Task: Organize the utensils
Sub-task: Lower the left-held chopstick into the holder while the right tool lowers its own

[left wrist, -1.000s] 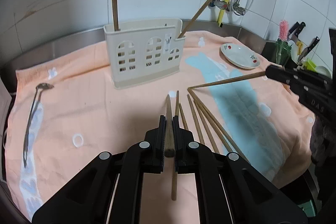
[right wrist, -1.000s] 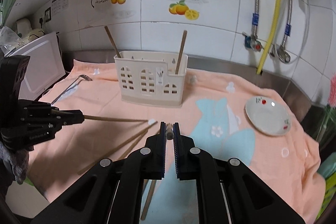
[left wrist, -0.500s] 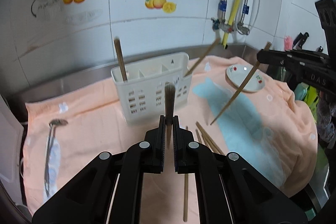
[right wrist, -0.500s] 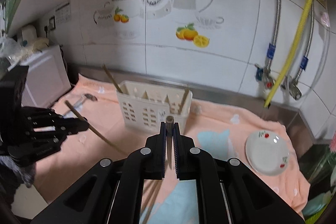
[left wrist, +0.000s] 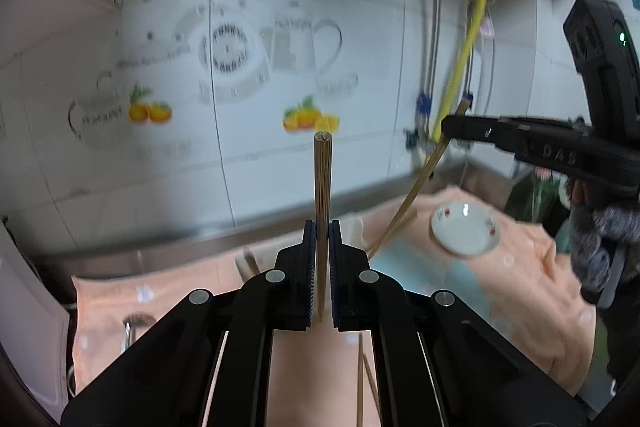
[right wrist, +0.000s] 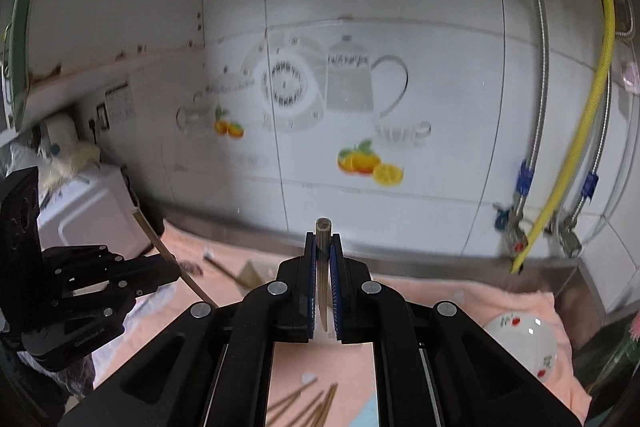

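Left wrist view, left to right:
- Metal ladle (left wrist: 134, 323), lying on the peach-orange cloth (left wrist: 532, 291); only its bowl end shows, blurred.
- Left black two-finger gripper (left wrist: 322, 227), clenched on a brown wooden chopstick (left wrist: 322, 183) that stands upright between the jaws, blunt end up against the white tiled wall (left wrist: 120, 27).
- Loose wooden chopsticks (left wrist: 362, 379), on the cloth just right of the gripper's fingers.
- Small white saucer with red print (left wrist: 466, 229), resting on the cloth, well apart to the right.

Right wrist view, left to right:
- White appliance (right wrist: 90, 211), at the cloth's left edge.
- Right black two-finger gripper (right wrist: 323, 241), grasping a second brown wooden chopstick (right wrist: 322, 259), upright, blunt end up.
- Yellow hose (right wrist: 576, 147) and braided metal hoses (right wrist: 538, 75), running down the wall on the right.
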Motion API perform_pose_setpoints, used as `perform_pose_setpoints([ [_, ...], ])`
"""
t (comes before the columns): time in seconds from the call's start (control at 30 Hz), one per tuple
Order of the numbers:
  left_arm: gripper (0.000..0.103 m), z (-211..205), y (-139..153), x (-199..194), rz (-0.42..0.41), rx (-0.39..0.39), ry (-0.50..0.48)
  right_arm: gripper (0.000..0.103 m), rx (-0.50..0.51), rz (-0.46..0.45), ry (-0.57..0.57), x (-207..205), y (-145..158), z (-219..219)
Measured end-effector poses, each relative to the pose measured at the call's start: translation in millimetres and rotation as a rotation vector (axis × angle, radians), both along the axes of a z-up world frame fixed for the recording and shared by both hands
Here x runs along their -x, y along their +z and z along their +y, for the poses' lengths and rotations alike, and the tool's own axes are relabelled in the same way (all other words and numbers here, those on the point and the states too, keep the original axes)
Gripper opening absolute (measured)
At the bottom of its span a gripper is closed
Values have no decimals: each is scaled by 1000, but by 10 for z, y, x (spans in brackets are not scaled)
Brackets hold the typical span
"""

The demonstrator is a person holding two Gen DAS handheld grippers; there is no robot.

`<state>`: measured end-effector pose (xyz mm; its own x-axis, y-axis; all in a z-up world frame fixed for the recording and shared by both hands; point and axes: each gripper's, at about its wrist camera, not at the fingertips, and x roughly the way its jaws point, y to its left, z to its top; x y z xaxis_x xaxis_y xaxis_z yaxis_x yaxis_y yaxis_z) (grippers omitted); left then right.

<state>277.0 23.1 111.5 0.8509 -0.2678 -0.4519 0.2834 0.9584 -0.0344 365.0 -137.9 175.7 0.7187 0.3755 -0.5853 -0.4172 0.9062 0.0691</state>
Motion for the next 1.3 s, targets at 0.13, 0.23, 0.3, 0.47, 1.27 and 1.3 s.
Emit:
perform_pose_setpoints([
  [0.13, 5, -6, 160, -134, -52, -9, 37, 6, -6, -34, -21, -156, 97, 47],
  [0.23, 5, -4, 178, -248, -66, -17, 64, 6, 10, -41, -35, -237, 61, 92],
  [0.3, 5, 24, 150, -335, -73, -18, 94, 6, 28, -30, -40, -301, -21, 131],
  [0.47, 5, 132, 4, -513, -61, 16, 131, 6, 51, 6, -38, -390, -271, 193],
  [1.27, 9, 240, -429, -757, 57, 35, 130, 22, 90, 48, -64, -381, -561, 142],
  [1.3, 13, 231, -407, -721, 50, 30, 131, 25, 87, 41, -69, -347, -539, 119],
])
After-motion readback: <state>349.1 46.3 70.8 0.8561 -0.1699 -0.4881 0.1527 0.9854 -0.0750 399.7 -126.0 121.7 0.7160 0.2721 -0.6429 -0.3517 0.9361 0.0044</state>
